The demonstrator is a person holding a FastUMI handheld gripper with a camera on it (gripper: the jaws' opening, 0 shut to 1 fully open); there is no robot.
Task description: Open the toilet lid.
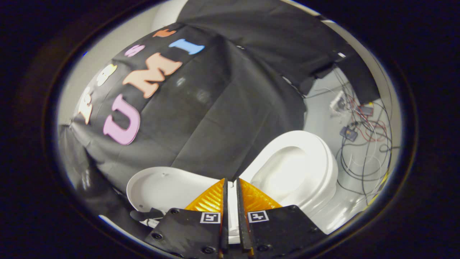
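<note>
The white toilet lid (161, 187) is raised, its hollow underside facing me, and it leans toward the black cloth wall. To its right lies the white seat (316, 162) around the open bowl (284, 172). My gripper (230, 184) is at the lid's near edge, by the place where lid and seat meet. Its fingers (212, 199) stand almost together, with a thin white strip of the lid's rim caught between them. The gripper's body hides the hinge area and the lid's lower rim.
A black cloth wall (215, 108) hangs close behind the toilet. On the light floor to the right of the bowl lies a tangle of cables (363, 144) with small electronic boxes (348, 133). A dark knob-like part (138, 215) sits by the lid's lower edge.
</note>
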